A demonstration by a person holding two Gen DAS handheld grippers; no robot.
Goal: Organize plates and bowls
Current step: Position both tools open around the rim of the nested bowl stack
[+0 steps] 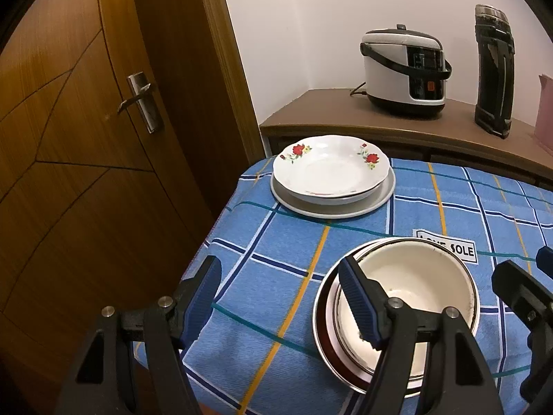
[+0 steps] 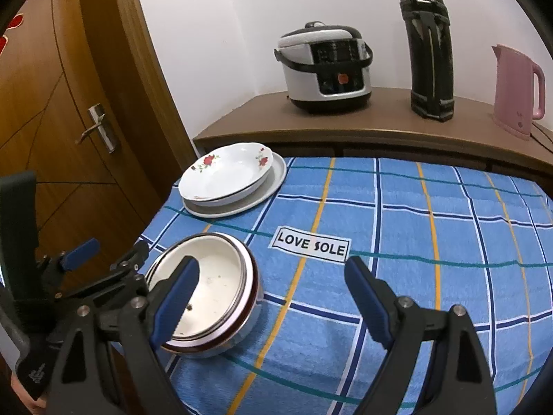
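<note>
A stack of nested bowls [image 1: 414,287] [image 2: 214,283], cream inside with metal rims, sits near the front left of the blue checked tablecloth [image 2: 397,214]. Farther back, a white deep plate with red flowers [image 1: 328,169] [image 2: 224,176] lies on a flat white plate [image 1: 380,200] [image 2: 274,180]. My left gripper [image 1: 280,276] [image 2: 110,252] is open and holds nothing; its right finger stands by the bowls' left rim. My right gripper [image 2: 273,276] [image 1: 528,269] is open and holds nothing; it hovers at the bowls' right side, its left finger in front of them.
Behind the table, a wooden sideboard [image 2: 345,128] carries a rice cooker [image 2: 325,72], a tall black flask [image 2: 428,52] and a pink kettle [image 2: 518,90]. A wooden door [image 1: 86,138] stands close on the left. The table's edge drops off just left of the bowls.
</note>
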